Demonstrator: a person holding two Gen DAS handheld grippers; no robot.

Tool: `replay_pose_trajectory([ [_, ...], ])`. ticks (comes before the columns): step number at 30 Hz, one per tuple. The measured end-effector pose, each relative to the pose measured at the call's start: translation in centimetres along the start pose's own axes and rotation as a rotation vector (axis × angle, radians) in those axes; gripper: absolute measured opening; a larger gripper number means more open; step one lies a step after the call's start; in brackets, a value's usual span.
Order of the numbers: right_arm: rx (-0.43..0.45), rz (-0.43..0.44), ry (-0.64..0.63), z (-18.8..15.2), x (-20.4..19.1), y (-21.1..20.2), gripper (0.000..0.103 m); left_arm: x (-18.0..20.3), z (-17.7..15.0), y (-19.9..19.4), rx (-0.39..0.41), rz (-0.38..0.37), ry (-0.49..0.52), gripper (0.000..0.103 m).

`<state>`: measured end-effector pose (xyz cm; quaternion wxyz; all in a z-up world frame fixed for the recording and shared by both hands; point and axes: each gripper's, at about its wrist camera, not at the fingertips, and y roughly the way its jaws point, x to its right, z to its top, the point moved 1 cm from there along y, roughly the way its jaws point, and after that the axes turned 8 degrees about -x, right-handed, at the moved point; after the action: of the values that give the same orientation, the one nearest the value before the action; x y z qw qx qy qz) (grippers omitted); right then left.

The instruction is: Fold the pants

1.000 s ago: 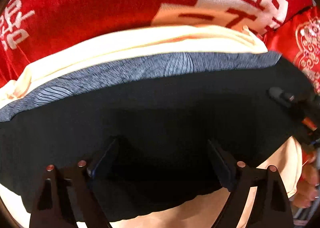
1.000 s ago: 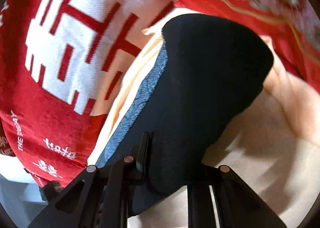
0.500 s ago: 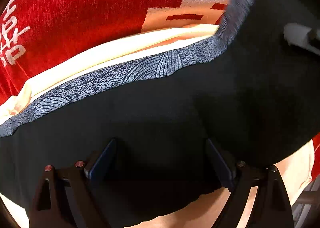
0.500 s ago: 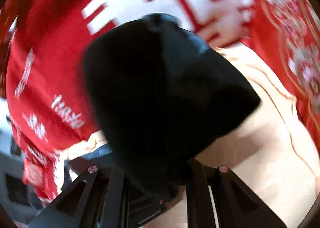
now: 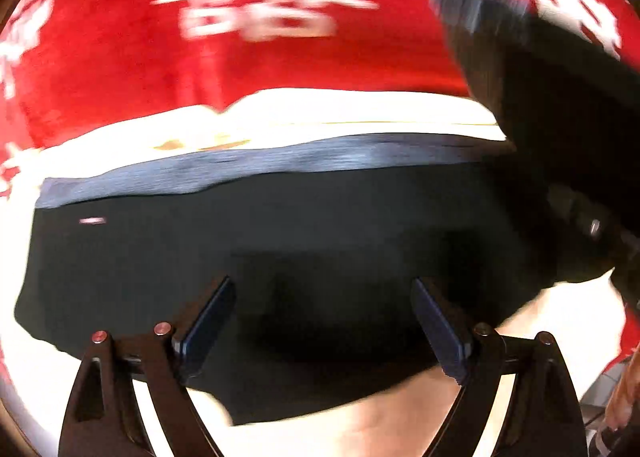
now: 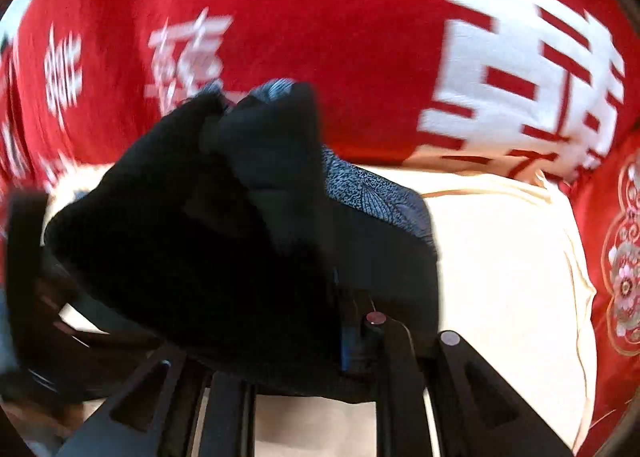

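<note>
Black pants (image 5: 280, 237) with a grey patterned band (image 5: 280, 161) along their far edge lie flat on a cream cloth (image 5: 320, 113). My left gripper (image 5: 322, 285) hovers over them, open wide, with nothing pinched between its pads. One end of the pants (image 5: 560, 117) is raised at the right of the left wrist view. In the right wrist view that end (image 6: 200, 217) hangs bunched between the fingers of my right gripper (image 6: 288, 337). Its jaws are opening with the cloth still between them. The grey band (image 6: 372, 197) shows beside the bunch.
A red blanket (image 6: 320, 17) with white characters covers the surface beyond the cream cloth (image 6: 500, 257). A red embroidered cushion (image 6: 616, 257) lies at the right. Part of a hand (image 5: 628, 397) shows at the lower right edge of the left wrist view.
The right gripper lifted one end of the pants off the cloth, rolled, and carried it over the rest. The left gripper slid along the pants; their left corner has come into view.
</note>
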<state>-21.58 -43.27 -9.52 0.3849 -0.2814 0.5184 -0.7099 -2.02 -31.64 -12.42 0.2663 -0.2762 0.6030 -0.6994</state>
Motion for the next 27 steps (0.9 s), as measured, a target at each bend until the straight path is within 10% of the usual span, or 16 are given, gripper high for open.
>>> replay_pose_trajectory([
  [6,-0.065,-0.226,-0.086,-2.1,-6.6,4.9,0.030,-7.9,-1.1,0.4,-0.039,0.057,-0.095,0.090],
  [8,-0.071,-0.263,-0.127,-2.7,-8.3,5.1,0.053,-9.5,-1.4,0.6,-0.048,0.066,-0.110,0.090],
  [15,-0.089,-0.106,-0.192,-4.6,-10.8,1.3,0.062,-10.7,-1.5,-0.6,-0.044,0.048,-0.138,0.090],
  [27,-0.112,0.102,0.393,-4.1,12.2,-0.4,0.063,-2.2,1.9,-3.1,-0.072,-0.226,0.015,0.090],
])
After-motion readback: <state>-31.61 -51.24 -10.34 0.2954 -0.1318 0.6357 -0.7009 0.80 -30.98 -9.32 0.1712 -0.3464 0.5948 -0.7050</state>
